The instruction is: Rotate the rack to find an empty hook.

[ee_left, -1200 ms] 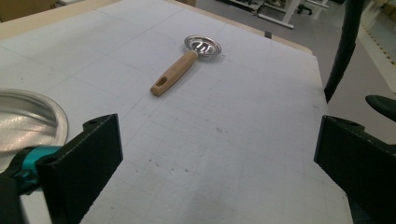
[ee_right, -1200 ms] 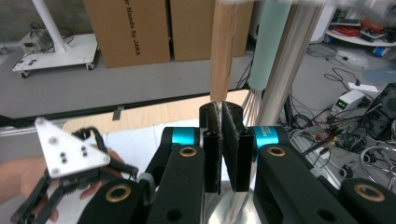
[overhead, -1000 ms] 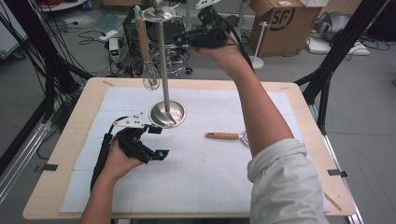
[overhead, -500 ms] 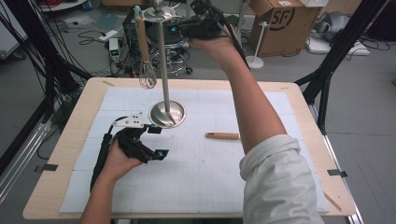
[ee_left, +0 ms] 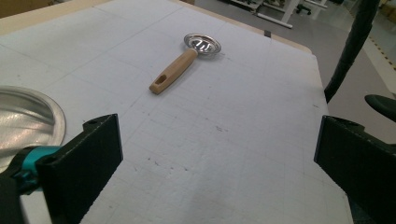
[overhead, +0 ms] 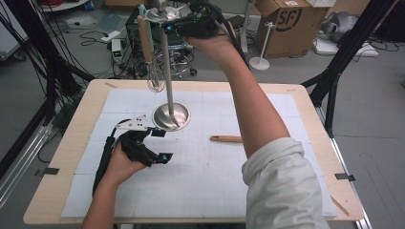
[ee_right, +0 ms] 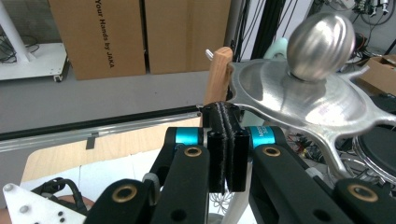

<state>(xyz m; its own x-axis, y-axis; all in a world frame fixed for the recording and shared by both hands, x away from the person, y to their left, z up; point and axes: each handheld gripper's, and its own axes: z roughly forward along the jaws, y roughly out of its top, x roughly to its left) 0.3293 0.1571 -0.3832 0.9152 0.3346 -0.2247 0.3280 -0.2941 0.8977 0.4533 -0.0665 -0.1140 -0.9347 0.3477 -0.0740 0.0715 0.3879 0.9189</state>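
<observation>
Overhead, one whisk (overhead: pixel 149 57) hangs from one stand (overhead: pixel 168 95); right gripper (ee_right: pixel 227 140) jaws closed empty, left gripper (ee_left: pixel 215 154) jaws wide, empty.

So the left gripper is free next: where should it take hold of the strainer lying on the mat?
Probably the wooden handle of the strainer. It lies flat, long and straight, its end toward the open left gripper, so come from above with the fingers across its width; the metal bowl is rounder and shallow.
</observation>
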